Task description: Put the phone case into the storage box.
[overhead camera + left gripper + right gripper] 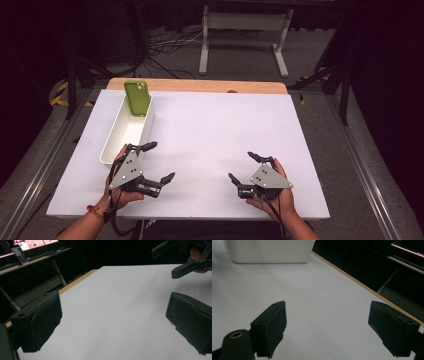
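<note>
**Phone case in the bin, both jaws empty over the worktop**

The green phone case (137, 97) leans at the far end of the white bin (114, 141), its upper part propped up over the bin's far rim. The bin lies along the left side of the worktop (215, 130), its near end just beside my left gripper (155, 161).

My left gripper's jaws stand wide apart with nothing but bare white surface between them. My right gripper (241, 165) is well apart from the bin, on the near right of the worktop; its jaws are also spread wide and hold nothing.

I judge that I am at rest between steps: nothing is gripped and both hands sit near the front edge. If the case is to be handled next, my left gripper is the nearer one. It would have to travel along the bin to its far end and close on the case's raised edge without knocking the bin.
</note>
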